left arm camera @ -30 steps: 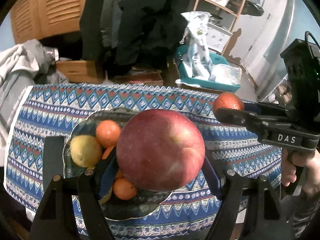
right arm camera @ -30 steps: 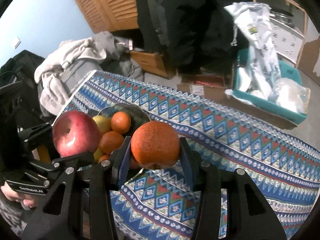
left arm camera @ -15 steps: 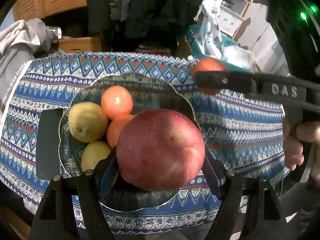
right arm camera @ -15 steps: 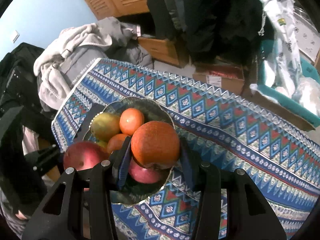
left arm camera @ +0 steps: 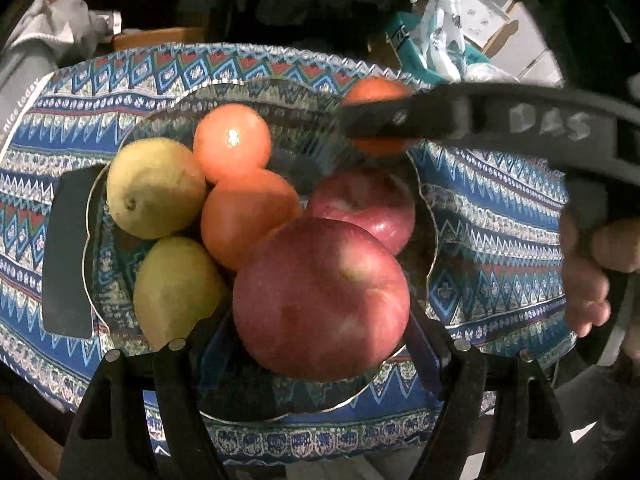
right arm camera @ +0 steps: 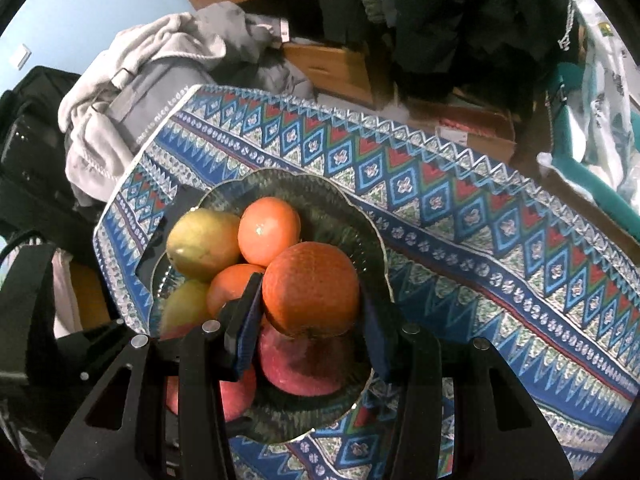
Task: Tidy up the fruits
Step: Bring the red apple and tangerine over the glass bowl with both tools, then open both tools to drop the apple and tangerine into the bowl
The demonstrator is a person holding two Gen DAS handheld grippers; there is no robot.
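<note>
My left gripper [left arm camera: 320, 332] is shut on a big red apple [left arm camera: 320, 296] and holds it over the near side of a dark glass bowl [left arm camera: 304, 96]. The bowl holds two yellow-green pears [left arm camera: 154, 188], two oranges [left arm camera: 232, 144] and another red apple [left arm camera: 362, 204]. My right gripper [right arm camera: 310, 320] is shut on an orange [right arm camera: 310, 288] above the same bowl [right arm camera: 320, 196]; it also shows in the left wrist view [left arm camera: 376, 114] over the bowl's far right rim. The left-held apple [right arm camera: 236, 392] peeks out low in the right wrist view.
The bowl sits on a blue patterned tablecloth [right arm camera: 480, 216]. A black flat object [left arm camera: 66, 248] lies left of the bowl. Clothes [right arm camera: 132, 80], a wooden box [right arm camera: 336, 64] and a teal bin [left arm camera: 424, 56] with bags lie beyond the table.
Both grippers moved in over the bowl and lower, each still holding its fruit. A second red apple inside the bowl has come into view.
</note>
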